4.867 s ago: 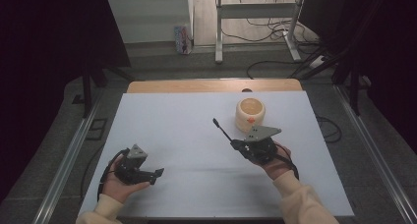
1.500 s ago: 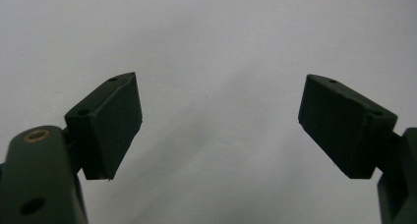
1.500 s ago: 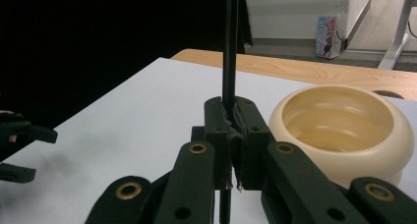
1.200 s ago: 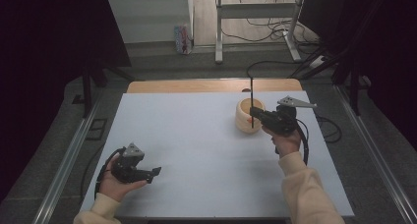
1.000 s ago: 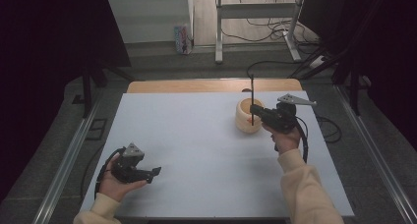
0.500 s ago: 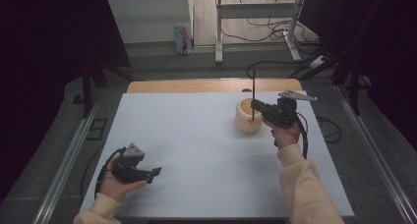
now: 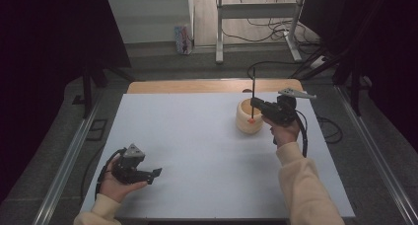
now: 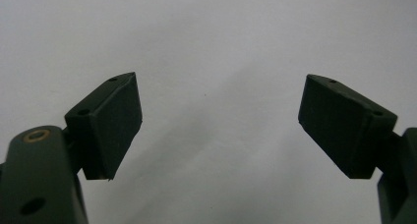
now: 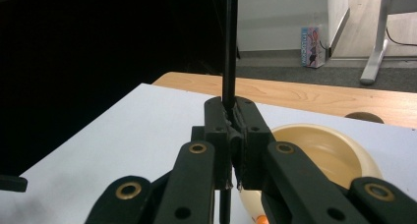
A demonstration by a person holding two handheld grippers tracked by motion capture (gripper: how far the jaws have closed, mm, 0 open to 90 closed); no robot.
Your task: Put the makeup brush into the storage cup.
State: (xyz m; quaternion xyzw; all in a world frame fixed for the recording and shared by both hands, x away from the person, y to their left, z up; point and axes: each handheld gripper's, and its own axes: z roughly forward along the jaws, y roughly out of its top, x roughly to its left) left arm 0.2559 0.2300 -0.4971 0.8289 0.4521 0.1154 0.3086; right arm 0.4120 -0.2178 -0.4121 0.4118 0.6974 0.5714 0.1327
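right gripper [image 7: 254, 105] seen at the far right part of the white table [image 7: 197, 146], held level in the person's right hand [image 7: 285, 130], jaws pointing toward the left of the high view. clamped on a thin black rod [image 7: 253, 94], pinched upright between the two black pads. rose straight up above the jaws and ran down below them to an orange tip [image 7: 251, 120]. in the right gripper view, the same right gripper [image 9: 232, 135] with pads pressed together on the black rod [image 9: 229, 47], which climbed out past the top edge.

cream bowl [image 7: 249, 117] stood just under and slightly ahead of those jaws, on the table; orange tip lay over the bowl's near side, whether touching the bowl could not be told. in the right gripper view, cream bowl [image 9: 319, 155] sat just to the right of and below the jaws, open mouth upward, with a small orange spot low beside it.

left gripper [image 7: 150, 174] rested low at the near left part of the table in the left hand [image 7: 116, 183], well apart from the bowl and rod. in the left gripper view, left gripper [image 8: 221, 126] with jaws spread wide, bare white surface between them.
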